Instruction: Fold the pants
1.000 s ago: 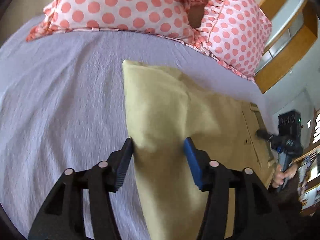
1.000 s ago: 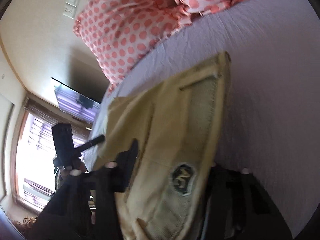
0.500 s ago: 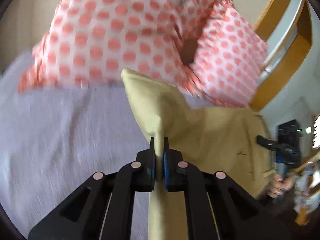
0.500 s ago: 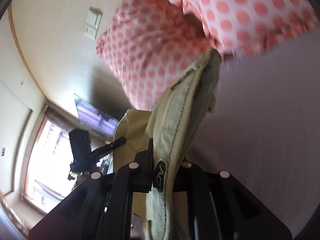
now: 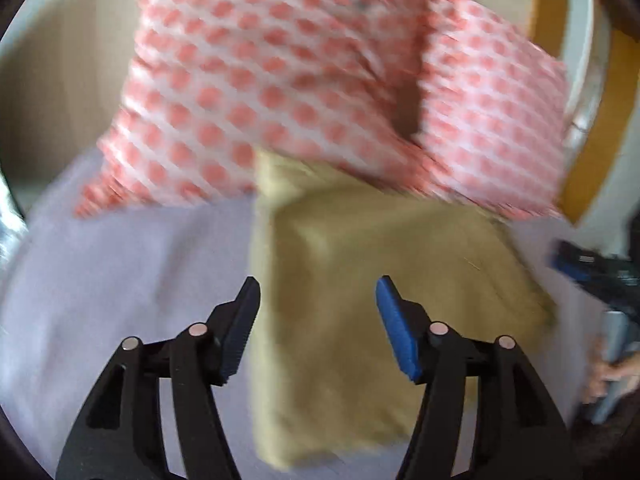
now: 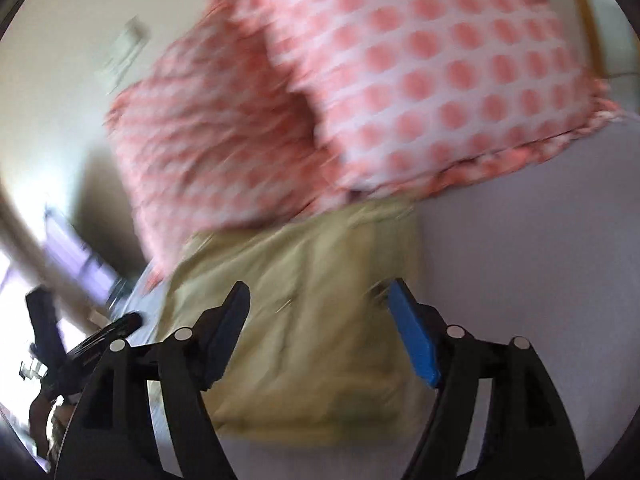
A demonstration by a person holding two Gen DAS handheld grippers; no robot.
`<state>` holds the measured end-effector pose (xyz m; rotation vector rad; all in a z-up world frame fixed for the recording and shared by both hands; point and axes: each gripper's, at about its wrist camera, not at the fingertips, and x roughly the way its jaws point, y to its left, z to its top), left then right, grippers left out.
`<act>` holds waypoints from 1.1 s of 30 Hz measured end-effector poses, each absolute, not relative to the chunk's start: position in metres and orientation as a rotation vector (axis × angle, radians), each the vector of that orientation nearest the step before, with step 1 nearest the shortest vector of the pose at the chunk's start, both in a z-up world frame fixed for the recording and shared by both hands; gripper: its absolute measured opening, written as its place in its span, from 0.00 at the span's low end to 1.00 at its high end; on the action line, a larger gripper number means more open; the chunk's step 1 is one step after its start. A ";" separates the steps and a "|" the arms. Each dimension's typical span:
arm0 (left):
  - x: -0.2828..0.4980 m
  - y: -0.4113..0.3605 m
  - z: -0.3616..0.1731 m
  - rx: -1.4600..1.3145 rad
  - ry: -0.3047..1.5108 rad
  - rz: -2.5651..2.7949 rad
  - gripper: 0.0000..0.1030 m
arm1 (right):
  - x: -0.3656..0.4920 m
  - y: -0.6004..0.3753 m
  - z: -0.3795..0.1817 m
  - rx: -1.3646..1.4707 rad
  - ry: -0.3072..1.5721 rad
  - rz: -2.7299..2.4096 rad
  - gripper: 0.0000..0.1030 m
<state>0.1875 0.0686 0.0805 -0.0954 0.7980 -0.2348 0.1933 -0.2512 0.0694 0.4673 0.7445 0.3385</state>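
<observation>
The khaki pants (image 5: 360,300) lie folded in a compact block on the lilac bedsheet (image 5: 120,280), their far edge against the pillows. They also show in the right wrist view (image 6: 312,320). My left gripper (image 5: 318,300) is open and empty, its jaws spread just above the near left part of the pants. My right gripper (image 6: 320,308) is open and empty over the pants' right part. Both views are blurred by motion.
Two pink polka-dot pillows (image 5: 280,80) stand at the head of the bed, also in the right wrist view (image 6: 400,80). The right gripper and hand (image 5: 608,320) show at the left view's right edge. The left gripper (image 6: 60,340) shows at the right view's left edge.
Both grippers were shut on the pants half a second ago and carried the fold toward the pillows. Now both have opened and let go, and the pants lie folded.
</observation>
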 end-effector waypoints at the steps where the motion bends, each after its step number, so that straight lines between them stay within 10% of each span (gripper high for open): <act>1: 0.186 0.062 0.074 -0.094 0.825 -0.249 0.63 | 0.193 -0.243 0.066 0.455 0.782 0.355 0.75; 6: 0.182 0.033 0.050 0.063 0.876 -0.081 0.68 | 0.198 -0.220 0.049 0.417 0.957 0.270 0.82; 10: 0.125 0.032 0.068 0.192 0.747 0.125 0.98 | 0.142 -0.202 0.068 0.265 0.908 0.117 0.99; 33: 0.050 0.062 0.019 0.008 0.840 0.035 0.98 | 0.064 -0.135 0.023 0.031 0.850 0.007 0.99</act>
